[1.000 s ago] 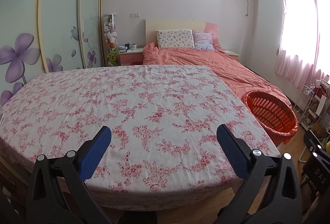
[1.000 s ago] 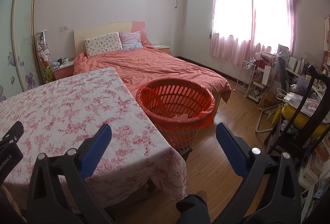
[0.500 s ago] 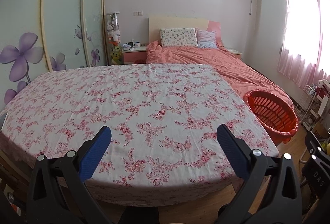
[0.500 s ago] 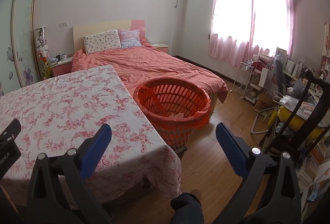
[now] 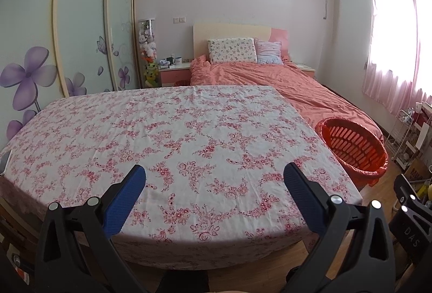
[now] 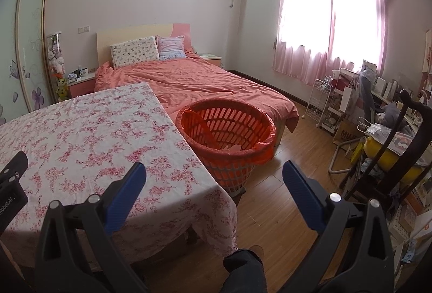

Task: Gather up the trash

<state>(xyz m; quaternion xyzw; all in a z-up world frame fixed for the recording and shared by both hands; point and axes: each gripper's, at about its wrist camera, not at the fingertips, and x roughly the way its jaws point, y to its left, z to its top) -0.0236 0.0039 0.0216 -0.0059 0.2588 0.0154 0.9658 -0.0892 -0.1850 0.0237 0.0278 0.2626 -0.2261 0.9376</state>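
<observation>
An orange slotted basket (image 6: 226, 131) with an orange liner stands on the floor at the table's right side; pale scraps lie in its bottom. It also shows in the left wrist view (image 5: 353, 147). My left gripper (image 5: 214, 177) is open and empty above the near edge of the table with the floral cloth (image 5: 175, 136). My right gripper (image 6: 214, 177) is open and empty, above the table's near right corner (image 6: 108, 136) and the floor, short of the basket. No loose trash shows on the cloth.
A bed with an orange cover (image 6: 205, 79) lies behind the basket. Cluttered shelves, a rack and a dark chair (image 6: 391, 136) fill the right side. A wardrobe with flower doors (image 5: 67, 36) is on the left. Wood floor (image 6: 291, 179) lies right of the table.
Both grippers have drawn back and risen a little, so the table and basket look farther away. Both stay open and empty.
</observation>
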